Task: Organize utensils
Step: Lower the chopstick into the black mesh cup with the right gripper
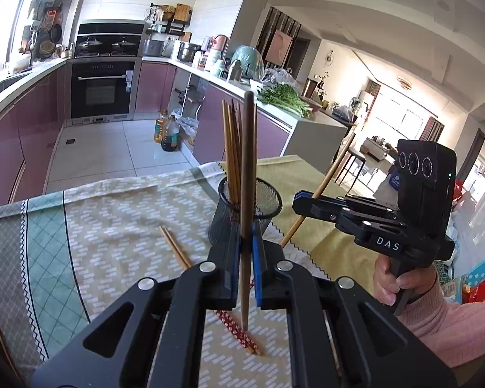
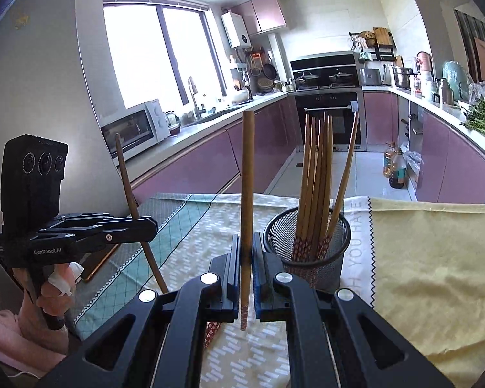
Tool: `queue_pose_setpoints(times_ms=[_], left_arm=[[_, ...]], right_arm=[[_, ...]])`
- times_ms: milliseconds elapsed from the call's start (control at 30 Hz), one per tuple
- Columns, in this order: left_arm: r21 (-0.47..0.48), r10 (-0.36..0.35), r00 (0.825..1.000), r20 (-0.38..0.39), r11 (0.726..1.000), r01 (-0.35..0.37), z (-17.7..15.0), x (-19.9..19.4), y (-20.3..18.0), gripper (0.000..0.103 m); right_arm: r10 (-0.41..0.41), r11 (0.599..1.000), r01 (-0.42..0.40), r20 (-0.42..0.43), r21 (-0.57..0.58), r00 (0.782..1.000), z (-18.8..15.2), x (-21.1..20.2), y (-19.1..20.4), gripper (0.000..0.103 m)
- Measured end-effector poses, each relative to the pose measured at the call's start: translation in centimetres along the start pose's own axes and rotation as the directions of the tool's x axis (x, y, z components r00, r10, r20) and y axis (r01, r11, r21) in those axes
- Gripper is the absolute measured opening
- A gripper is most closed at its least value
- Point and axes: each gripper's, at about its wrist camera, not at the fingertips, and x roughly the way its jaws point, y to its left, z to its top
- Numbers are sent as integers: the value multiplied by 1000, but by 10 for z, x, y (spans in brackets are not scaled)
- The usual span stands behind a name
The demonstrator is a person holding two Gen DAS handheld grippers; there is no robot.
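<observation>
Chopsticks are standing bundled in a black mesh cup (image 1: 242,207) on the counter (image 1: 119,213), plain wood tops up, red patterned tips showing through the mesh in the right wrist view (image 2: 310,242). Left gripper (image 1: 246,249) is clamping a dark brown chopstick (image 1: 247,174) upright between blue pads, narrow jaws, its lower end hanging just above the cloth (image 1: 48,226). Right gripper (image 2: 246,252) is pinching a lighter chopstick (image 2: 247,174) the same way, red-white patterned tip pointing down, jaws narrow. From the left wrist view the right gripper (image 1: 302,199) is sitting right of the cup, its stick (image 1: 323,187) tilting. From the right wrist view the left gripper (image 2: 145,224) is off to the left, its stick (image 2: 135,207) leaning. Two more chopsticks (image 1: 174,245) are lying flat on the cloth, left of the cup, patterned ends (image 1: 239,333) toward the camera. A hand (image 1: 394,278) in a pink sleeve (image 1: 452,323) is gripping the right handle.
</observation>
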Motion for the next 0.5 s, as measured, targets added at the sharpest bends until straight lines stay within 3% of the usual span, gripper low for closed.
queue_pose_setpoints(times_ms=[500], left_arm=[[14,0,996,91,1000,-2,45,3,-7,7]], right_arm=[[-27,998,32,97,-45,995,32,-23,3,6]])
